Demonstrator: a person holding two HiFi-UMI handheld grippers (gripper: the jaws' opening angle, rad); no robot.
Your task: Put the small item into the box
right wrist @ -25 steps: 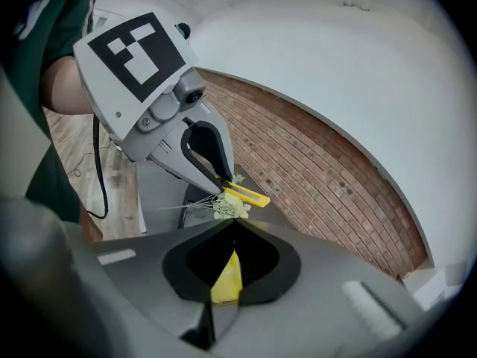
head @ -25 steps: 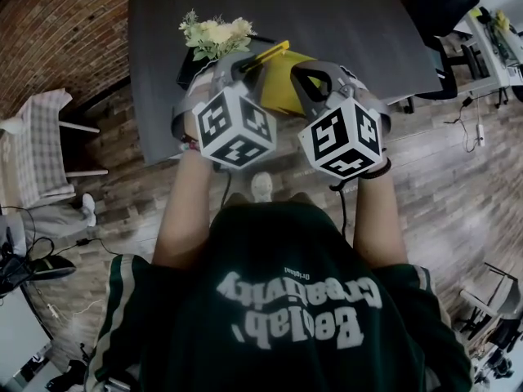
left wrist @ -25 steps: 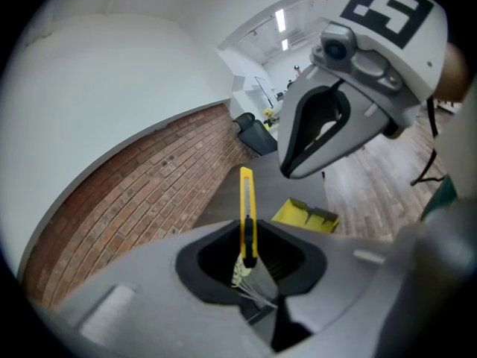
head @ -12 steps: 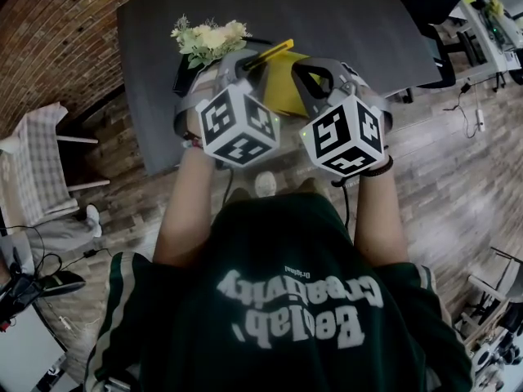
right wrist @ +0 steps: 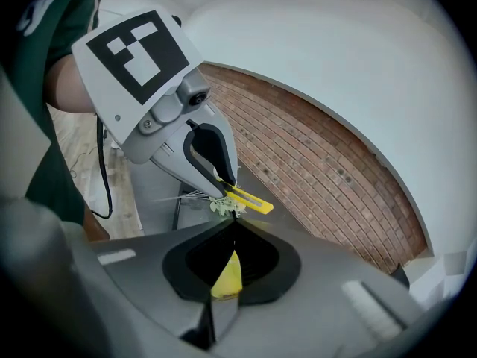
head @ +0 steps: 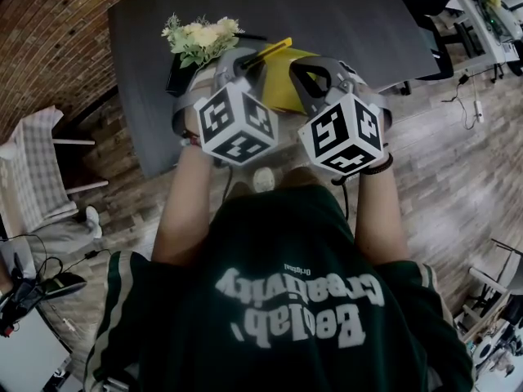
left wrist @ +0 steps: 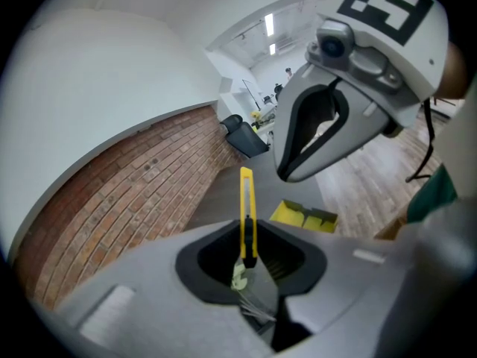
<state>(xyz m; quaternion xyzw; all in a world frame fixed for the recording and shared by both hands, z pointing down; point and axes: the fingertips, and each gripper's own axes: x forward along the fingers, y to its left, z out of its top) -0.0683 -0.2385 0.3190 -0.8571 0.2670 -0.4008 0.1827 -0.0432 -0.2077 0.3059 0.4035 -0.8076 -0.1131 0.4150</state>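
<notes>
We hold both grippers low over the dark tabletop (head: 351, 23), with the open yellow box (head: 282, 88) lying flat on it just ahead of them. The left gripper (left wrist: 247, 265) has its jaws pressed tight on a yellow utility knife (left wrist: 247, 203). The knife sticks straight out past the jaw tips, to the left of the box and clear of it, so the small item is not in the box. From the head view, the knife slants across the box's far left corner.

The right gripper (right wrist: 230, 225) hangs over the box's right side. Its jaws are drawn together so that the tips meet. A sliver of yellow shows in the gap behind the tips, and we cannot tell whether it is pinched there or is only the box seen through the gap.

A bunch of pale flowers (head: 198, 36) lies to the left of the box, close to the knife's tip.
</notes>
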